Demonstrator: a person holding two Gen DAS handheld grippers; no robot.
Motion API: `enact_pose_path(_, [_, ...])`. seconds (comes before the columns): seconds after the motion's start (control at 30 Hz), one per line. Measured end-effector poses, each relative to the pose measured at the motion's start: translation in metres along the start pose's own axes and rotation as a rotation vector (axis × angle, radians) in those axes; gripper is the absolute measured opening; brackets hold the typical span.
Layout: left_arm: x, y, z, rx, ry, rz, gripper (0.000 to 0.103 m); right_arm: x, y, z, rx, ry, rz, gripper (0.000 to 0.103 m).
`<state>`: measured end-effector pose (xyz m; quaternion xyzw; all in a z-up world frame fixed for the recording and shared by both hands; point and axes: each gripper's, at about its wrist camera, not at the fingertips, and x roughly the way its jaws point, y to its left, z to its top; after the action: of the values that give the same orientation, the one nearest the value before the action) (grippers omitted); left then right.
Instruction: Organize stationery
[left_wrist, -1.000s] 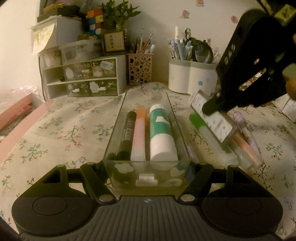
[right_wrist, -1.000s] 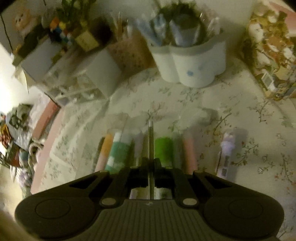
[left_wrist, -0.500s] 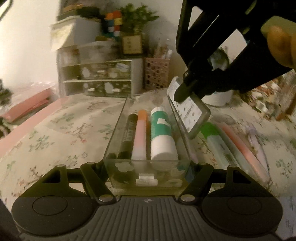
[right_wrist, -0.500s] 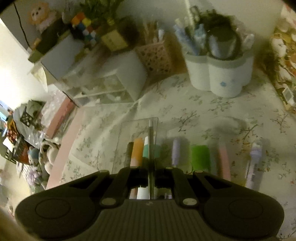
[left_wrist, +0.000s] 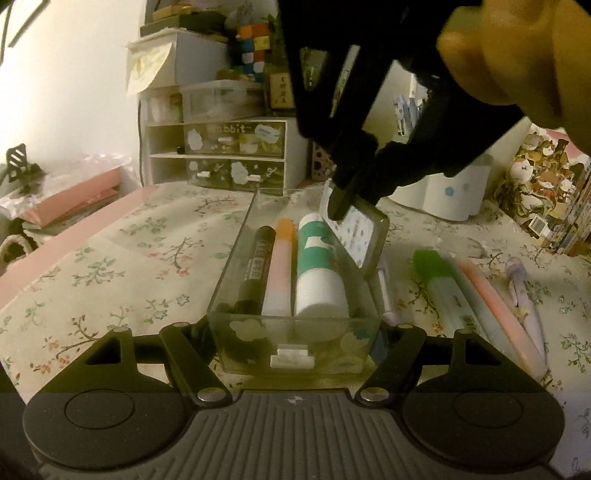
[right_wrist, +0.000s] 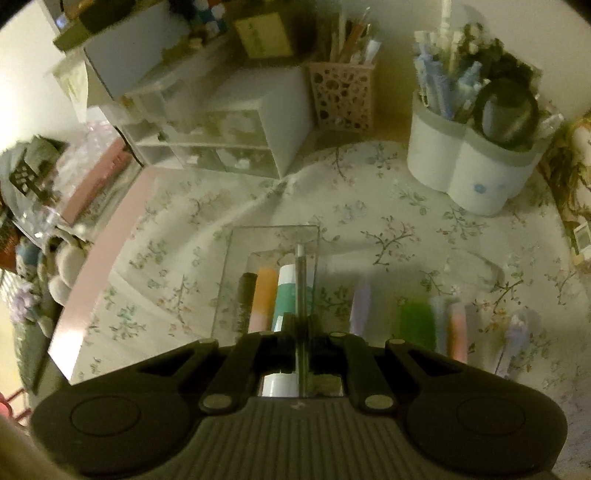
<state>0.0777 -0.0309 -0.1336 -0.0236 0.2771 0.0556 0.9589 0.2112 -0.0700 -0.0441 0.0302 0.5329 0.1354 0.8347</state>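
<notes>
Floral cloth (left_wrist: 122, 258) covers the desk, with a white drawer unit (left_wrist: 229, 147) and a white pen holder (left_wrist: 443, 199) at the far edge. From the left wrist view, the left gripper (left_wrist: 293, 343) clamps the near end of a clear tray (left_wrist: 236, 273), one finger on each side wall. Inside lie a black marker (left_wrist: 255, 266), an orange-pink highlighter (left_wrist: 279, 269) and a green-and-white glue stick (left_wrist: 319, 273), side by side. Above the tray's far right corner, the right gripper (left_wrist: 341, 199) pinches a flat clear-edged eraser (left_wrist: 360, 230), tilted over the right wall. Right of the tray lie a green highlighter (left_wrist: 443, 280), a pink highlighter (left_wrist: 491, 299) and a lilac pen (left_wrist: 519, 284).

From the right wrist view, the right gripper (right_wrist: 301, 332) is pressed onto the eraser (right_wrist: 301, 295), seen edge-on above the tray (right_wrist: 236, 258), beside the glue stick (right_wrist: 284, 295). Loose pens on the right are blurred.
</notes>
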Motion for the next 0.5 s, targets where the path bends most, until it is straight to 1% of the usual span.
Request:
enact_pose_path(0.17, [0.001, -0.001, 0.0, 0.014, 0.002, -0.006, 0.073, 0.007, 0.011, 0.004, -0.052, 0.031, -0.044, 0.0])
enact_pose_path(0.27, [0.002, 0.0, 0.001, 0.017, 0.003, -0.015, 0.073, 0.016, 0.012, 0.007, -0.067, 0.08, -0.045, 0.0])
enact_pose_path(0.3, [0.002, -0.001, 0.0, 0.02, 0.003, -0.018, 0.073, 0.016, 0.012, 0.008, -0.067, 0.084, -0.048, 0.0])
enact_pose_path(0.43, [0.003, -0.001, 0.0, 0.023, 0.002, -0.019, 0.073, 0.006, 0.01, 0.009, -0.06, 0.053, -0.035, 0.0])
enact_pose_path(0.5, [0.003, -0.001, 0.0, 0.026, 0.002, -0.019, 0.073, 0.007, 0.01, 0.009, -0.065, 0.049, -0.047, 0.0])
